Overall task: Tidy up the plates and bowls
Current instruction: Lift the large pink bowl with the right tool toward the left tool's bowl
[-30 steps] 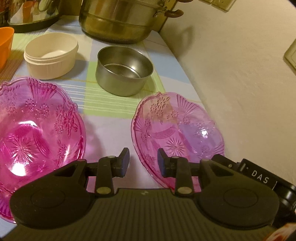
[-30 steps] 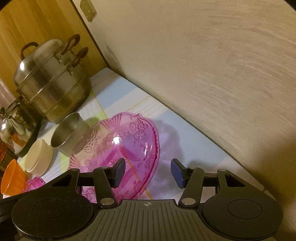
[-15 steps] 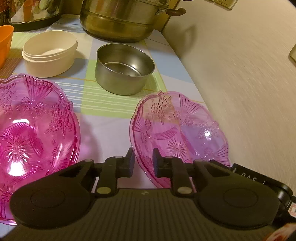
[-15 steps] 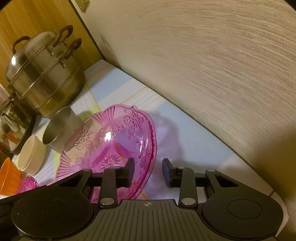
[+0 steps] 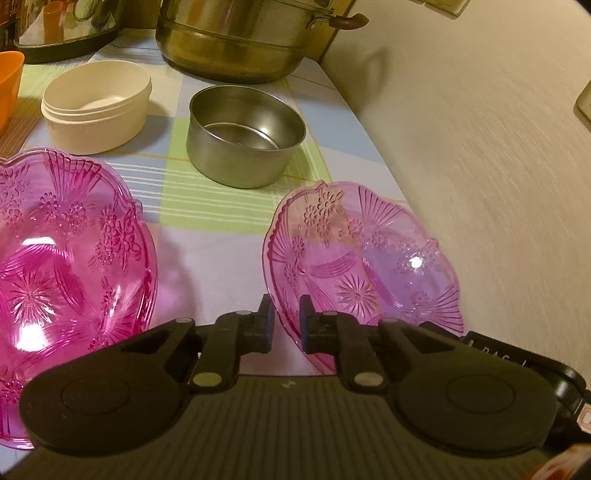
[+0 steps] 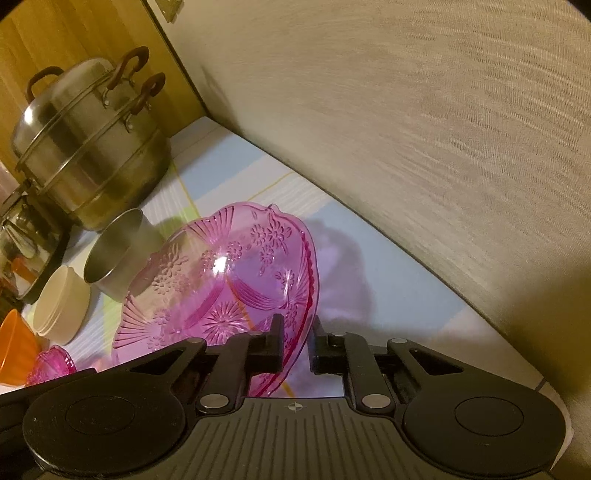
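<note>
A pale pink patterned glass bowl [image 5: 365,258] lies near the wall, and also shows in the right wrist view [image 6: 221,284]. My left gripper [image 5: 284,325] has its jaws nearly closed around the bowl's left rim. My right gripper [image 6: 298,343] has its jaws nearly closed around the bowl's right rim. A darker pink glass bowl [image 5: 55,266] sits to the left. A steel bowl [image 5: 243,136], a cream bowl [image 5: 96,107] and an orange bowl [image 5: 7,88] stand further back.
A large steel steamer pot [image 5: 240,37] stands at the back by the wall [image 5: 480,129]. A shiny kettle [image 5: 66,26] is at the back left. The checked tablecloth [image 5: 214,206] covers the table. A small pink dish [image 6: 51,365] lies at the right view's far left.
Both grippers have narrowed their jaws from wide open onto opposite rims of the pale pink bowl. The bowl looks slightly tilted up in the right wrist view.
</note>
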